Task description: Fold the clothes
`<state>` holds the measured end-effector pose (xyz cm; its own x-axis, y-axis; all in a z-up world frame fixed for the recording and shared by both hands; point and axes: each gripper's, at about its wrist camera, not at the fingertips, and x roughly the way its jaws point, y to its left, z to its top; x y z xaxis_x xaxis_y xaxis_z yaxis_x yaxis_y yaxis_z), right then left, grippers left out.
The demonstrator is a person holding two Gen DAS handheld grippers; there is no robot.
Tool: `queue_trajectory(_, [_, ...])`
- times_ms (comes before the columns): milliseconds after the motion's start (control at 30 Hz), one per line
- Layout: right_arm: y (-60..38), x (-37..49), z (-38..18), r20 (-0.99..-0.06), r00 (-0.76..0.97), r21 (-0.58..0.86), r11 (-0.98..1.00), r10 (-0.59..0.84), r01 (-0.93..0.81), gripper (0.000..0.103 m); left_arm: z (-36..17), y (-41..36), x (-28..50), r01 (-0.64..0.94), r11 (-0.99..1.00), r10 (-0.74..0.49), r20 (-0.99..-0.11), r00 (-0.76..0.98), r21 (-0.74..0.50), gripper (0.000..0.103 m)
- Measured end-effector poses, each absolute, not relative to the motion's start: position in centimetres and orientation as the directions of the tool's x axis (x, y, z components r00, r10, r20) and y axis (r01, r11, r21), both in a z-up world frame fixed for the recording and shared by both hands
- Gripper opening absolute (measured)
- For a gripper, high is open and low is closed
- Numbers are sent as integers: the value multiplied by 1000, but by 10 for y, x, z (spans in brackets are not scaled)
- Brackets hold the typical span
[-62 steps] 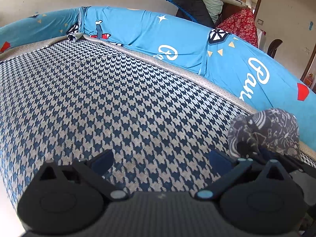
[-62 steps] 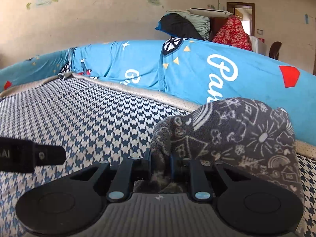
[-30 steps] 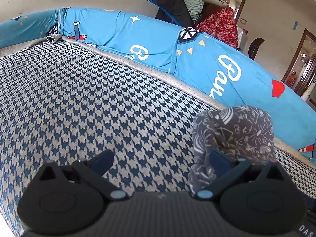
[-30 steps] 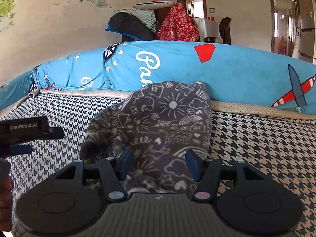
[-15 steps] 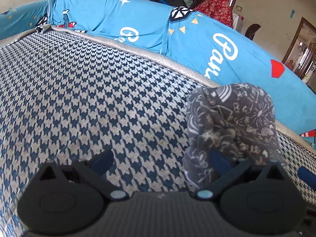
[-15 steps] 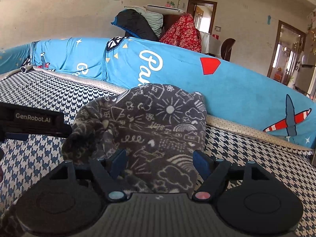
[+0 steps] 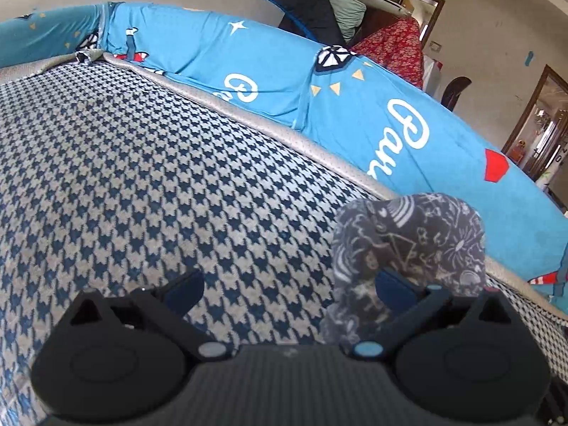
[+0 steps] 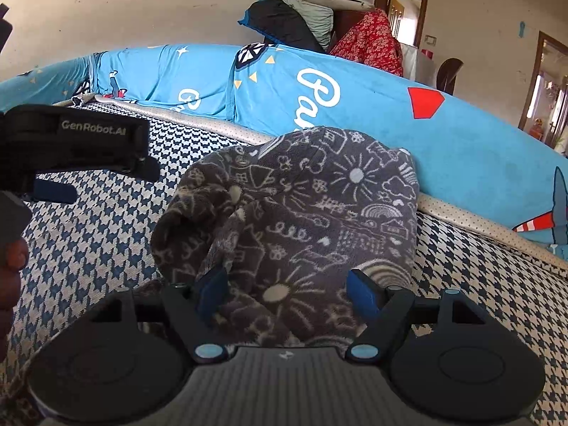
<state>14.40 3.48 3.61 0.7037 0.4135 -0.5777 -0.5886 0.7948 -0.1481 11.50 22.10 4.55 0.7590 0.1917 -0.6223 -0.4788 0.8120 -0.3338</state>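
Note:
A dark grey fleece garment with white doodle print lies bunched on the houndstooth sofa seat. My right gripper is open right at its near edge. The blue pads stand apart on either side of the cloth and do not press on it. In the left wrist view the same garment sits at the right, partly behind the right finger. My left gripper is wide open over bare seat with nothing between its fingers. The right wrist view shows the left gripper as a black body left of the garment.
A blue printed cover drapes the sofa back along the seat's far edge. Behind it are piled clothes and a red floral cloth. A person's hand shows at the left edge. Doorways stand at the right.
My right gripper, shut on the garment two seconds ago, has opened and let it go; the cloth now rests bunched on the seat. The left gripper stayed open, shifting little.

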Motion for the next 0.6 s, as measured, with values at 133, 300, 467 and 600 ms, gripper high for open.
queue_trajectory(133, [40, 136, 32, -575, 703, -182, 772, 418, -609, 74, 46, 200, 128, -423, 847, 163, -599, 784, -323, 103])
queue_trajectory(300, [46, 129, 26, -575, 711, -234, 751, 405, -617, 74, 32, 182, 152, -435, 879, 212, -655, 725, -197, 103])
queue_trajectory(467, [36, 127, 36, -583, 694, -193, 757, 423, -624, 74, 10, 210, 154, -527, 784, 154, -719, 678, -329, 103])
queue_trajectory(600, [14, 123, 52, -563, 690, -140, 770, 455, -622, 78, 14, 215, 148, -518, 782, 143, -708, 691, -347, 103])
